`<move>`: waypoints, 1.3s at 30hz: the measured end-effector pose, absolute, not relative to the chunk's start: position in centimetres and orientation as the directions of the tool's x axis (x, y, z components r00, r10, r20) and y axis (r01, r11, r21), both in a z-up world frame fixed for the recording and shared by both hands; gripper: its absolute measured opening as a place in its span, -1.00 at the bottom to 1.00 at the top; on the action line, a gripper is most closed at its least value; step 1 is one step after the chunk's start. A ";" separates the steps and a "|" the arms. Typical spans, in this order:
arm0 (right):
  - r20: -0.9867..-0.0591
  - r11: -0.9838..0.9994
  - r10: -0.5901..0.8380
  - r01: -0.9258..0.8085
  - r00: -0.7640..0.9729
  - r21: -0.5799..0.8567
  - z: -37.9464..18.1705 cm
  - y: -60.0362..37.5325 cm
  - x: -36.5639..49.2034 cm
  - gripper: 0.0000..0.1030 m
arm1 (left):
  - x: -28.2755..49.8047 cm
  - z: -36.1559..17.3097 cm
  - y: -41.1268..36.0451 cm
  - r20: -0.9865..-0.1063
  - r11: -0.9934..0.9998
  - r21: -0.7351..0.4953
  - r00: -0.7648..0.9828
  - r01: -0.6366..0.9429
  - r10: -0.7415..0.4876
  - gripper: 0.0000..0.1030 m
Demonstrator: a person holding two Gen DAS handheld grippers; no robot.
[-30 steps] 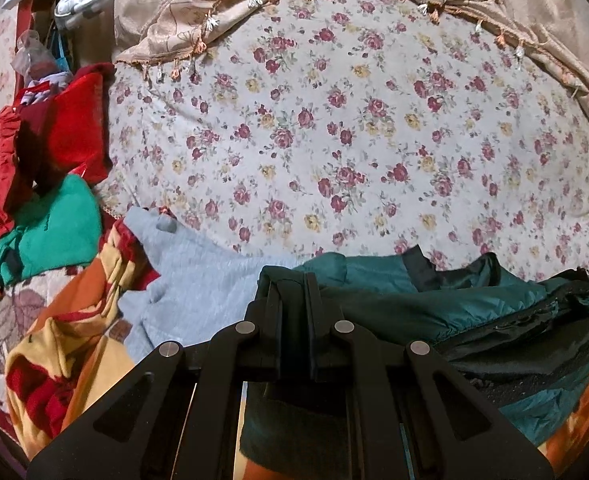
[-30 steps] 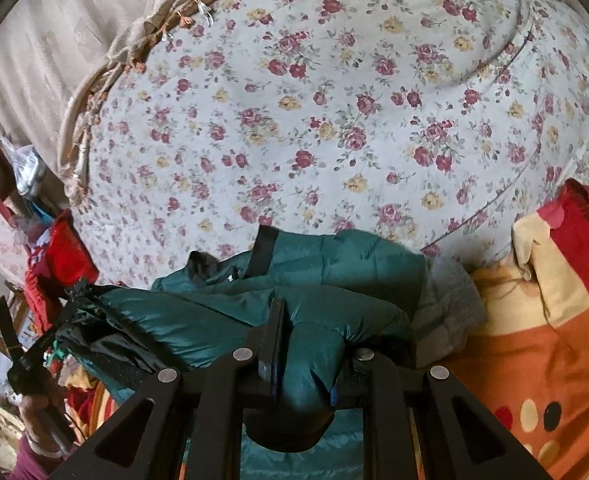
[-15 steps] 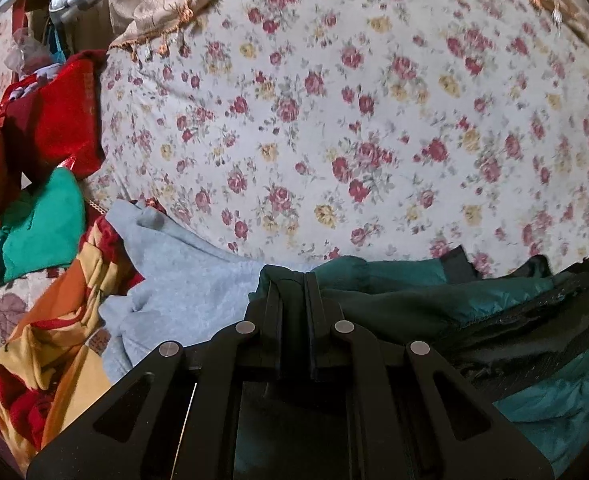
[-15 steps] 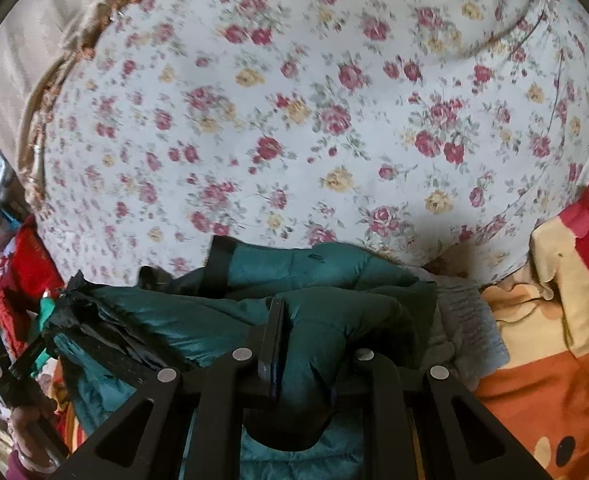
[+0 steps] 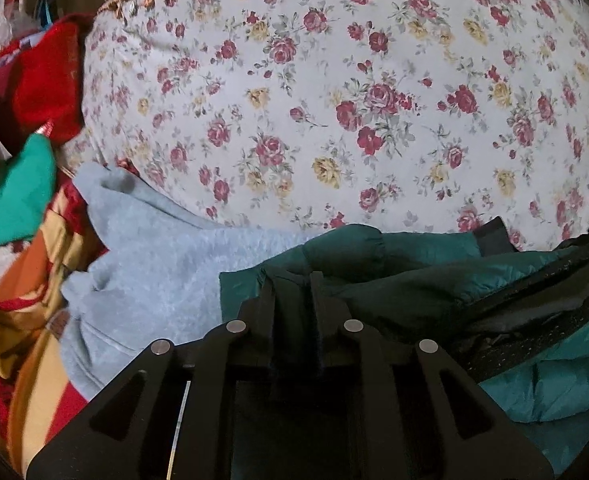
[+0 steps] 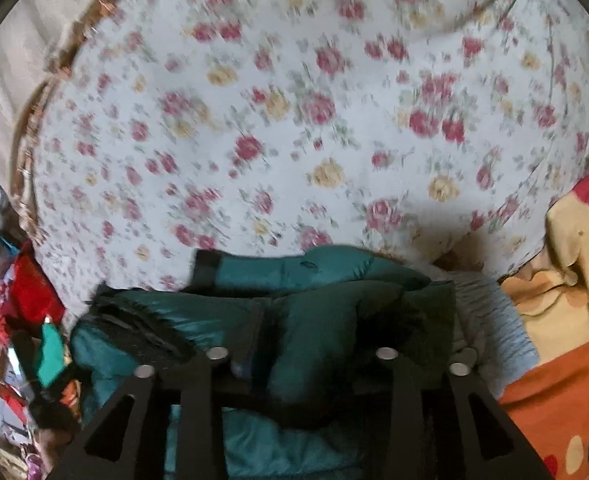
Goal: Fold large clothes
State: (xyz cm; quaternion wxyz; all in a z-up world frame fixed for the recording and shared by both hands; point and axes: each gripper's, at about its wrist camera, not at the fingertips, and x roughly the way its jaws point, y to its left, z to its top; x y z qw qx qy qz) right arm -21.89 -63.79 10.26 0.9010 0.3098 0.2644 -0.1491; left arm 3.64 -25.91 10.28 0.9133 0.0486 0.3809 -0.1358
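Note:
A dark green puffer jacket [image 5: 414,276] with a black lining lies bunched at the near edge of a floral bedsheet [image 5: 334,100]. My left gripper [image 5: 292,280] is shut on a fold of the jacket at its left end. In the right wrist view my right gripper [image 6: 306,320] is shut on a thick bunch of the same jacket [image 6: 334,304], which bulges between the fingers. The floral bedsheet [image 6: 294,120] is blurred there.
A grey fleece garment [image 5: 146,276] lies under the jacket's left end, also at the right in the right wrist view [image 6: 494,320]. An orange and yellow blanket [image 6: 566,340] lies beside it. Red [image 5: 42,80] and green [image 5: 14,200] clothes are piled left. A beige fringed cloth [image 6: 10,60] borders the sheet.
Both grippers have moved forward and down over the bed with the jacket still held. The sheet fills more of both views. The right wrist view is now motion-blurred.

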 end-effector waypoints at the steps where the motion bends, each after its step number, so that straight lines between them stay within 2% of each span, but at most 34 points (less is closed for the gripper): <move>1: -0.561 0.771 -0.113 0.428 0.820 0.471 10.8 -63.4 -22.3 -0.03 | 3.7 10.3 -25.8 -0.709 0.956 -0.025 0.669 0.293 -0.223 -0.65; 3: -0.537 0.800 -0.152 0.423 0.830 0.426 12.5 -61.9 -23.6 0.16 | 3.8 10.5 -25.4 -0.711 0.950 -0.064 0.654 0.306 -0.258 -0.56; 6: -0.500 0.849 -0.150 0.371 0.853 0.378 14.0 -59.3 -24.3 0.17 | 4.0 11.1 -24.2 -0.703 0.938 -0.162 0.631 0.307 -0.329 -0.25; 7: -0.491 0.861 -0.137 0.349 0.860 0.370 14.3 -58.4 -24.1 0.17 | 3.9 11.4 -24.0 -0.698 0.937 -0.176 0.632 0.302 -0.336 -0.01; 8: -0.476 0.877 -0.114 0.313 0.872 0.364 14.5 -57.1 -23.8 0.17 | 3.8 11.6 -23.7 -0.691 0.942 -0.176 0.646 0.287 -0.326 0.31; 9: -0.466 0.887 -0.100 0.291 0.879 0.359 14.5 -56.3 -23.5 0.17 | 3.7 11.9 -23.2 -0.676 0.946 -0.179 0.665 0.270 -0.318 0.38; 11: -0.470 0.923 -0.061 0.229 0.881 0.311 14.2 -53.5 -21.5 0.17 | 3.7 12.2 -22.6 -0.660 0.939 -0.209 0.669 0.273 -0.342 0.40; 16: -0.575 0.973 -0.030 0.156 0.817 0.171 11.9 -48.3 -15.2 0.17 | 3.2 13.3 -21.7 -0.659 0.931 -0.232 0.658 0.283 -0.364 0.40; 19: -0.615 0.976 -0.090 0.192 0.783 0.101 10.1 -47.5 -11.9 0.17 | 2.2 14.3 -20.8 -0.645 0.926 -0.236 0.666 0.294 -0.375 0.42; 23: -0.664 0.959 -0.141 0.267 0.735 0.092 7.8 -49.1 -8.7 0.17 | 0.8 14.8 -19.9 -0.640 0.923 -0.234 0.667 0.305 -0.382 0.47; 30: -0.678 0.955 -0.124 0.273 0.725 0.116 7.7 -49.7 -8.3 0.17 | -0.3 13.8 -21.2 -0.677 0.923 -0.187 0.637 0.335 -0.368 0.47; 34: -0.627 0.955 -0.087 0.243 0.774 0.168 10.1 -50.5 -12.1 0.17 | -0.2 12.4 -22.8 -0.700 0.924 -0.152 0.622 0.351 -0.352 0.47; 37: -0.594 0.957 -0.153 0.269 0.790 0.111 11.4 -51.8 -14.7 0.32 | 0.2 11.5 -23.7 -0.708 0.928 -0.136 0.621 0.346 -0.335 0.47; 39: -0.595 0.952 -0.210 0.301 0.776 0.056 11.4 -53.4 -15.1 0.33 | 0.5 11.1 -24.0 -0.714 0.933 -0.130 0.621 0.335 -0.323 0.47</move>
